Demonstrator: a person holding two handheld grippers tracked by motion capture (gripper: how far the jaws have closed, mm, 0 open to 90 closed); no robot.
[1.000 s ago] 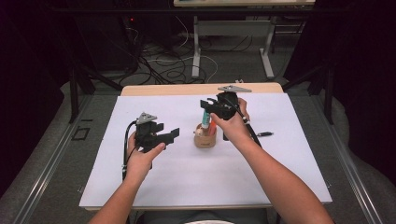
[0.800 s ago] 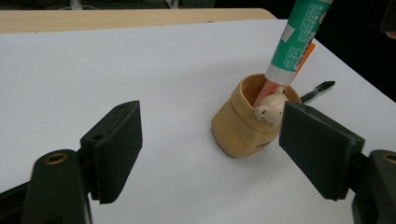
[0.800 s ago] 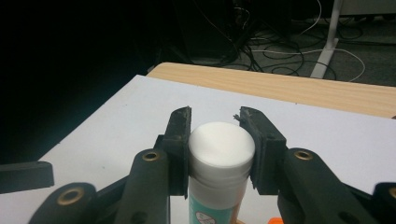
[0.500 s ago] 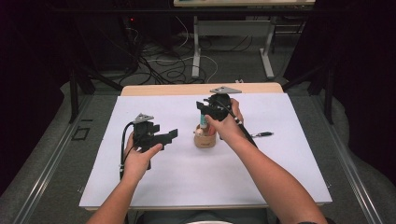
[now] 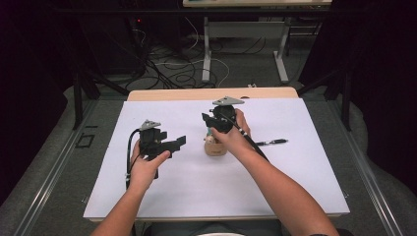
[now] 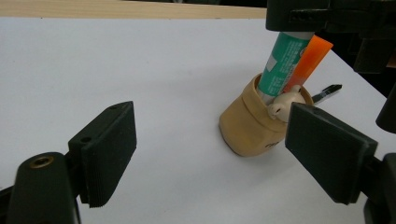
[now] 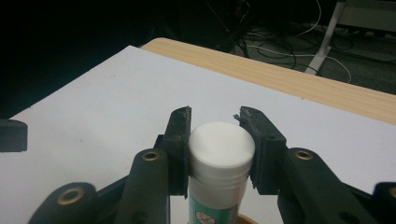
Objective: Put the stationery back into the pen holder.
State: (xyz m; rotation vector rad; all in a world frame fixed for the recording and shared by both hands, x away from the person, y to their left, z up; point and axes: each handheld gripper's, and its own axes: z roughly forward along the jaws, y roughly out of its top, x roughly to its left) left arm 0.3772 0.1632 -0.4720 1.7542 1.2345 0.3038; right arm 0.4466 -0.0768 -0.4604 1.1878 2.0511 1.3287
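Moved: right tool [image 5: 210,129] has sunk, lowering the green tube [image 6: 280,65] into the tan holder [image 6: 247,126]; jaws clamp its white cap [image 7: 220,144]
Left tool [image 5: 179,142]: jaws have just been opening, now wide, nothing between
Holder: mid-surface [image 5: 172,191], beside orange stick [image 6: 310,58]
Risk: unbraced holder could tip if the tube pushes sideways

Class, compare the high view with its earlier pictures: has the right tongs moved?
Yes. The right tongs, shut on the green tube, have come down and leftward toward the tan holder, away from the pen.

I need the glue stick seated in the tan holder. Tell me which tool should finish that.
Right. The right tool is clamped on the glue stick, whose lower end is already inside the tan holder, so it likely only needs lowering. The left tool stands open beside the holder, holding nothing.
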